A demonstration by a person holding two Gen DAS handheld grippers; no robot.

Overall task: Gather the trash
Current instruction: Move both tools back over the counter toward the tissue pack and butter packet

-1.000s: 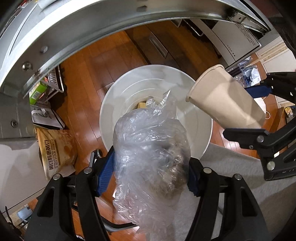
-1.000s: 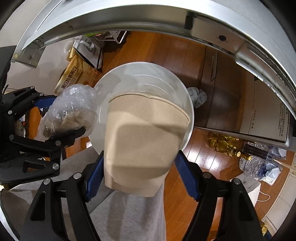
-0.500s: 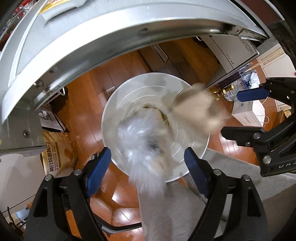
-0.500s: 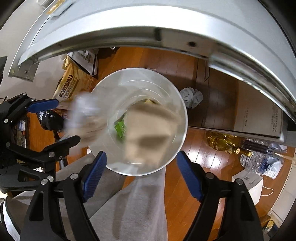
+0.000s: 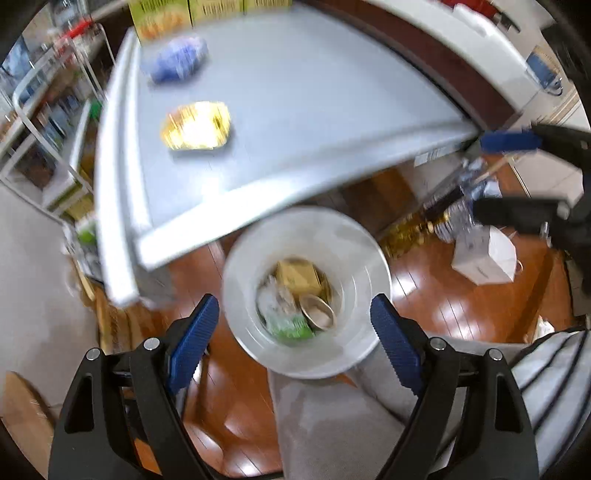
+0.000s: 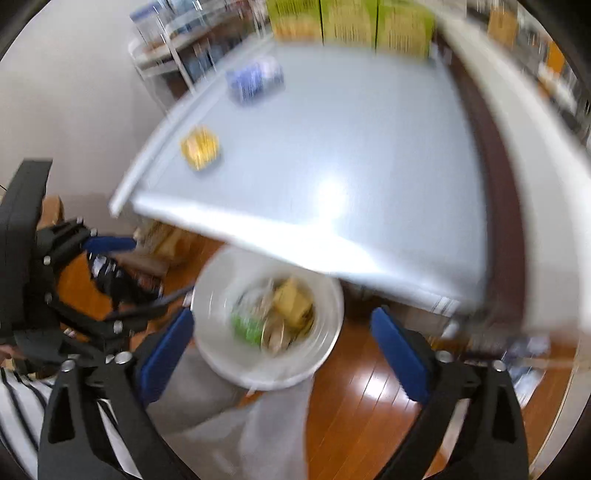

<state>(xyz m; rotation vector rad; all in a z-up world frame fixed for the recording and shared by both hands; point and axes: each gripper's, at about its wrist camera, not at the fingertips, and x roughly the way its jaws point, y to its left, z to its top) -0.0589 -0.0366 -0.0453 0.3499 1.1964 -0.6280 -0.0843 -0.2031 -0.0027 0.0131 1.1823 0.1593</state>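
Now the left gripper (image 5: 291, 343) is seen with its blue pads spread wide and nothing between them; its jaws have just been opening, and the same holds for the right gripper (image 6: 282, 350), whose pads stand wider still and are likewise empty. Both are aimed steeply down over the round white plastic bin (image 5: 364, 258) on the brown wooden floor (image 5: 461, 314), beside a grey trouser leg (image 5: 332, 424). Inside the bin a tan paper cup (image 5: 317, 314), a crumpled clear plastic bag (image 5: 275, 299), a green wrapper (image 5: 290, 328) and a yellowish box (image 5: 297, 275) are seen lying loose, so this load is judged delivered.

What is left of the task lies up and ahead of both grippers, on the grey tabletop (image 5: 314, 103) whose near edge overhangs the bin. A shiny yellow-gold foil packet (image 5: 197, 125) rests near the tabletop's left rim, and a crumpled blue-and-white wrapper (image 5: 179, 62) lies farther back along that rim. Both sit toward the left, so the left gripper is judged the nearer. The packet's long axis appears to run across the left view, though blur makes this uncertain.

From the left wrist the right gripper's pads are shown at the far right, plus a white paper bag (image 5: 487, 258) on the floor. From the right wrist the tabletop's whole right portion is shown bare, and green cartons (image 6: 351, 18) are seen behind it.
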